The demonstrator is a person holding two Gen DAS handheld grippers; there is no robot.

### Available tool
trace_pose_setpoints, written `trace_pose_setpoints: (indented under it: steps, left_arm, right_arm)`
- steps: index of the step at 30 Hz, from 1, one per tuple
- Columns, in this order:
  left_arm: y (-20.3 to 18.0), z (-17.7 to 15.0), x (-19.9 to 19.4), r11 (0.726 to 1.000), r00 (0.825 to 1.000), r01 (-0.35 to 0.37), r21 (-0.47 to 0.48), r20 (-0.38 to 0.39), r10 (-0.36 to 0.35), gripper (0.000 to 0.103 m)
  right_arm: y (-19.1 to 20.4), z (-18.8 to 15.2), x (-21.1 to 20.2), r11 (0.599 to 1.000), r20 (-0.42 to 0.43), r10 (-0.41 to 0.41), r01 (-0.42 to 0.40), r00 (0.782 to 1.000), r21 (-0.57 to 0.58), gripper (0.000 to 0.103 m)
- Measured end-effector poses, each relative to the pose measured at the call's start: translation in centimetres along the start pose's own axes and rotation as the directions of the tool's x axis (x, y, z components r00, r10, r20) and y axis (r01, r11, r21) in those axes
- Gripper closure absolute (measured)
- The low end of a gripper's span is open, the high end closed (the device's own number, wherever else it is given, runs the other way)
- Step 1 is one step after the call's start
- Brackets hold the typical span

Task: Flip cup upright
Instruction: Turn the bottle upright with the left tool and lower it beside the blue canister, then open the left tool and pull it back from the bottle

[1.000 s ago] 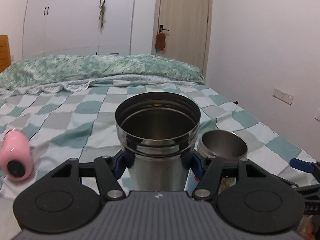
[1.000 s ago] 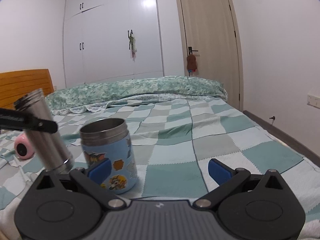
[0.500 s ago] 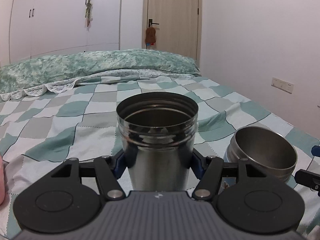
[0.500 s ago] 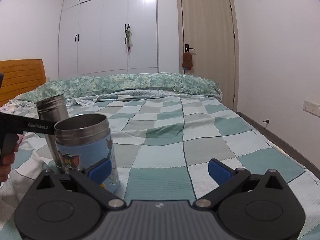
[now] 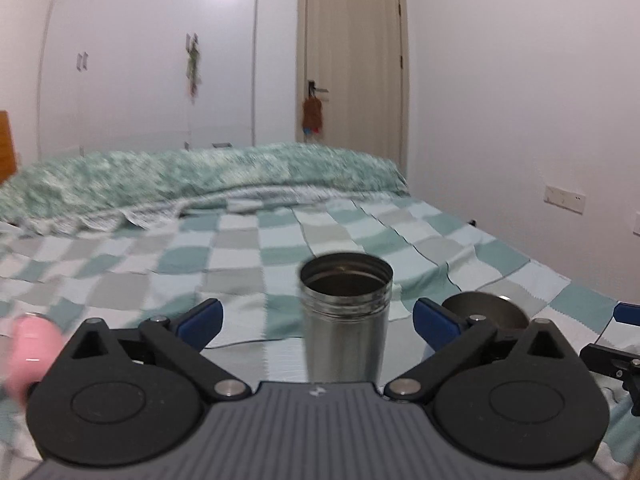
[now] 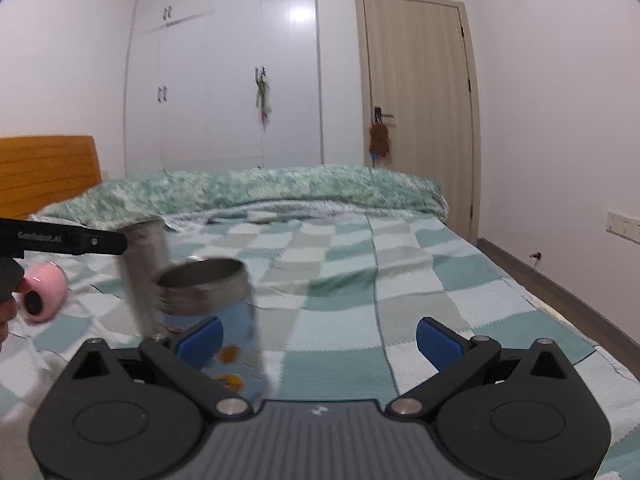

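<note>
The left hand-held gripper [image 5: 316, 322] stood wide open, its blue pads clear of the tall plain steel cup [image 5: 346, 320], which stood upright on the green-and-white checked bed cover [image 5: 240, 256] at frame centre, between and a little beyond the fingertips. The right hand-held gripper [image 6: 319, 338] was likewise spread open and held nothing. Just past its left pad, in the lower left of that frame, stood a blue cartoon-printed steel mug [image 6: 212, 300], blurred. A pink rounded object [image 6: 42, 298] lay at far left.
</note>
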State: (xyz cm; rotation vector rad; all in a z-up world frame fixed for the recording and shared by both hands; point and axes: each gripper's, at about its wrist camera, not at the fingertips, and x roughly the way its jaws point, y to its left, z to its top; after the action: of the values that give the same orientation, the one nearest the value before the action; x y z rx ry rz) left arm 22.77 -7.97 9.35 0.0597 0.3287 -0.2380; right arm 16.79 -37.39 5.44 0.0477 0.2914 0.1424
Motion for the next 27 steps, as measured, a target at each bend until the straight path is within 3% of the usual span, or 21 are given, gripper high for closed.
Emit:
trace_pose_setpoints:
  steps: [7,13,20,27]
  left_arm:
    - [1.0,-0.9,-10.0,0.996,0.994,-0.090,0.011,0.070,0.089,0.000]
    - [1.6,-4.6,-15.9,0.992,0.991,-0.126,-0.011,0.052,0.126,0.000]
    - [1.8,-9.4,-19.6,0.983,0.984,-0.173,-0.065,0.040,0.176,0.000]
    - [1.7,-13.6,-20.4,0.973,0.975,-0.209,-0.098,0.059,0.215,0.000]
  right_arm:
    - [4.1,0.3,-5.2,0.997,0.035,0.076,-0.075,0.997,-0.029,0.000]
    - [7.4,-1.6,-8.1,0.992,0.020,0.114,-0.113,0.993,-0.055,0.000]
    - [9.6,-4.9,-10.6,0.989,0.020,0.102,-0.099,0.995,-0.113,0.000]
    - [10.3,-8.0,-11.8,0.984,0.039,0.068,-0.061,0.997,-0.167,0.000]
